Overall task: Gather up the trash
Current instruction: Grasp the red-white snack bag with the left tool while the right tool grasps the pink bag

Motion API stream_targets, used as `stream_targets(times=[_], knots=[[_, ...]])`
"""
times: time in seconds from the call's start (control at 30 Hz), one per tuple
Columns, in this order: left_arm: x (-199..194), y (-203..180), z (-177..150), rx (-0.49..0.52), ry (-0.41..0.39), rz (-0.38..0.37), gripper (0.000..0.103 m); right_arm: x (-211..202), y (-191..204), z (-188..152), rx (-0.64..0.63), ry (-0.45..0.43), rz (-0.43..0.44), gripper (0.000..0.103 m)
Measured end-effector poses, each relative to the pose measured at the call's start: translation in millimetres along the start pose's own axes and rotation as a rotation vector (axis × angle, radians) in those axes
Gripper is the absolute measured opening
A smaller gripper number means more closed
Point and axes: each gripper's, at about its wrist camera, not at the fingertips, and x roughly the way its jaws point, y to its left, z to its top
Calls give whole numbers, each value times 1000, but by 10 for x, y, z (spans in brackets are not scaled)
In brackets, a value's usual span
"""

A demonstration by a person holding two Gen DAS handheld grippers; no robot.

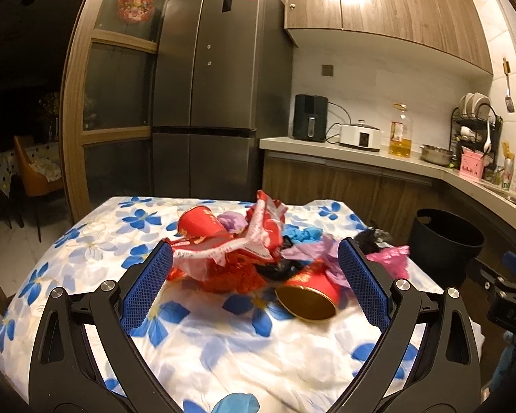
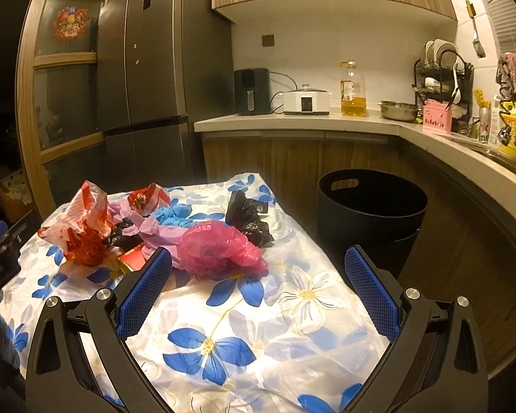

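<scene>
A heap of trash lies on a table with a blue-flower cloth [image 1: 203,340]. It holds a red-and-white plastic bag [image 1: 244,241], two red paper cups [image 1: 309,292] [image 1: 199,223], purple, blue and black bags, and a pink bag [image 2: 220,251]. My left gripper [image 1: 254,272] is open, its jaws on either side of the heap's near edge, holding nothing. My right gripper [image 2: 258,275] is open and empty, its left pad beside the pink bag. A black bag [image 2: 247,216] lies behind the pink one. A black bin [image 2: 371,203] stands on the floor right of the table.
A grey fridge [image 1: 210,86] stands behind the table. A counter [image 2: 292,122] along the back and right carries an air fryer, a cooker, an oil bottle, a bowl and a dish rack. A dining chair [image 1: 34,172] sits far left in the dark.
</scene>
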Motion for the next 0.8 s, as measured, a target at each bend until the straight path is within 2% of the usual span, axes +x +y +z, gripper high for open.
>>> stream_targets(times=[0.27,0.43,0.6,0.7,0.8], knots=[[498,86,81,22,5,26,89,406,74,9,-5,3,36,95],[798,161,39,13,82,6,69,671,146,30,-15,15,65,93],[950,191,-69,9,147,-23,44,880,199,23,-11,38,97,91],[957,177,-109,19,158,-39,31,983,235,1,-14,51,105,81],[959,179,-131,13,171,-54,19,1088,247,-32,-7,81,118,75]])
